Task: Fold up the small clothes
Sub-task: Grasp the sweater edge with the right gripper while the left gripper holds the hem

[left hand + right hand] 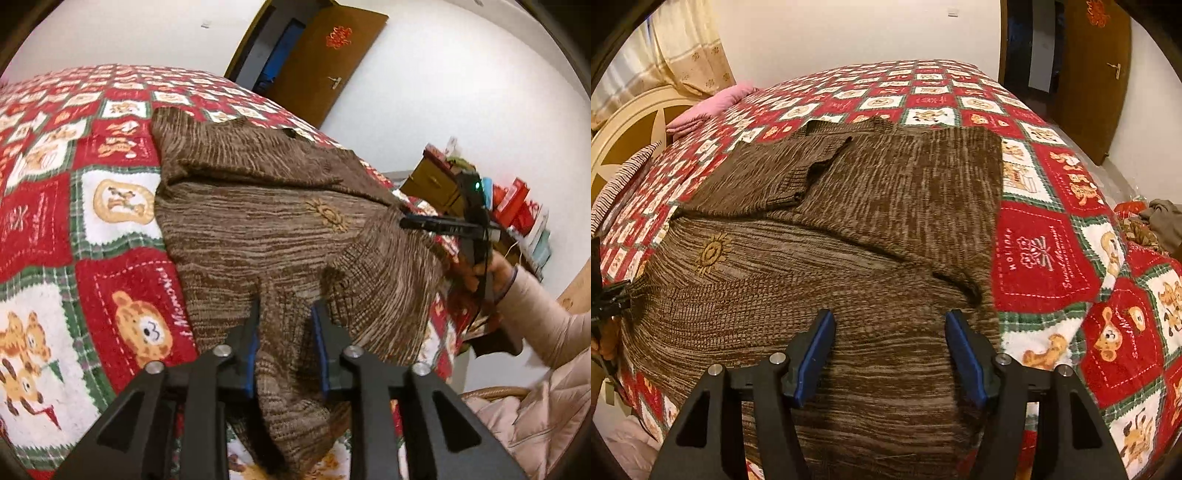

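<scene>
A small brown marled knit sweater (258, 221) with an embroidered sun (328, 214) lies on the bed; it also shows in the right wrist view (886, 206). My left gripper (286, 310) is shut on a bunched fold of the sweater's near edge and lifts it. My right gripper (890, 317) has its jaws wide apart, with the sweater's edge lying between the blue pads. In the left wrist view the right gripper (406, 221) sits at the sweater's right edge. One sleeve (798, 173) is folded across the body.
The bed carries a red, white and green bear-patterned blanket (74, 221). A brown door (325, 59) stands open behind. Boxes and clutter (513, 206) are stacked at the right. A pink folded cloth (713, 105) and a headboard (631, 125) are at the far left.
</scene>
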The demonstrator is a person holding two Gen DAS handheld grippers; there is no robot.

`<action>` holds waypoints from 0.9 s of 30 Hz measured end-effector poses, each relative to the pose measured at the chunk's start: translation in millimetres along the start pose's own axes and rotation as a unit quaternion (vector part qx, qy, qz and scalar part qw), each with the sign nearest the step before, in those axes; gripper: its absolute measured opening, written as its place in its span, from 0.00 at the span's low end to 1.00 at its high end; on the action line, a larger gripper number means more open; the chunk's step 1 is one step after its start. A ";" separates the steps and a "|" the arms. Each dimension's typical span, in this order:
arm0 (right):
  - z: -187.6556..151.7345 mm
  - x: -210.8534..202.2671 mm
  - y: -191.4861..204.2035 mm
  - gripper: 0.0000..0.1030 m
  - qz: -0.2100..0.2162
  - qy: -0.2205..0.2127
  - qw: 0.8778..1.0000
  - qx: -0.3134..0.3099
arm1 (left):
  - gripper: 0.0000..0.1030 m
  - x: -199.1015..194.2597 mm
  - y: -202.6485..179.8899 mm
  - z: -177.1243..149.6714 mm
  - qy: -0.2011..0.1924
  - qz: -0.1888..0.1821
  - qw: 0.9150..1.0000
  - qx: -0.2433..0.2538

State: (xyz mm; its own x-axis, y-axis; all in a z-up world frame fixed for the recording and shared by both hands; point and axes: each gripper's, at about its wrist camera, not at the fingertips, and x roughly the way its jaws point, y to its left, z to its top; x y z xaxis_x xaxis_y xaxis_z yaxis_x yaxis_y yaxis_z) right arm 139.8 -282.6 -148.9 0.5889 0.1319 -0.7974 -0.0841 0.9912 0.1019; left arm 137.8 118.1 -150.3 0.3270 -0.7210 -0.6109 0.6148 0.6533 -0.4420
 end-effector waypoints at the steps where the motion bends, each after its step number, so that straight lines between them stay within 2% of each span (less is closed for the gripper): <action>1: 0.3 0.0 0.6 0.54 0.003 0.000 1.000 0.000 | 0.14 0.9 -1.5 -0.7 0.004 -0.001 1.000 0.003; 5: 2.4 4.8 11.4 0.53 -0.002 0.006 1.000 -0.026 | 0.14 2.3 -5.3 -2.3 0.016 -0.002 1.000 0.014; 6: 4.1 7.2 15.2 0.54 -0.009 0.009 0.999 -0.034 | 0.16 2.7 -4.8 -1.4 0.018 -0.002 1.000 0.012; 10: 9.4 11.0 22.5 0.55 -0.032 0.023 0.998 -0.052 | 0.15 2.7 -4.4 -1.2 0.017 -0.002 1.000 0.006; 12: 9.1 10.4 25.8 0.36 -0.034 0.023 0.997 -0.059 | 0.11 1.6 -4.9 -5.7 0.004 0.002 1.000 -0.005; 13: 8.1 9.3 27.3 0.16 -0.025 0.021 0.998 -0.057 | 0.09 0.9 -4.7 -7.5 0.000 0.001 1.000 -0.012; 15: 4.5 5.1 35.0 0.12 -0.034 0.014 0.998 -0.059 | 0.05 -4.3 -1.7 -10.0 -0.013 -0.002 0.999 -0.039; 18: -0.6 -8.4 43.3 0.10 -0.041 -0.008 0.998 -0.056 | 0.05 -20.3 -1.1 -10.1 -0.052 -0.007 0.996 -0.065; 24: 3.7 -65.9 44.5 0.10 -0.047 -0.105 0.993 -0.006 | 0.05 -66.9 -9.0 8.1 -0.151 0.012 0.985 -0.087; 27: 10.4 -88.7 44.4 0.10 -0.053 -0.149 0.987 0.016 | 0.05 -75.9 -13.0 23.2 -0.174 0.044 0.980 -0.084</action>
State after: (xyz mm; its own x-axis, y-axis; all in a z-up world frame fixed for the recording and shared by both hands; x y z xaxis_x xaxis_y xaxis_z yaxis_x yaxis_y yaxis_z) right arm 92.2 -250.2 -67.4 0.8036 0.0190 -0.5948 0.0137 0.9986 0.0505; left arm 121.6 159.0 -83.0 0.6172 -0.6758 -0.4028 0.4560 0.7245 -0.5168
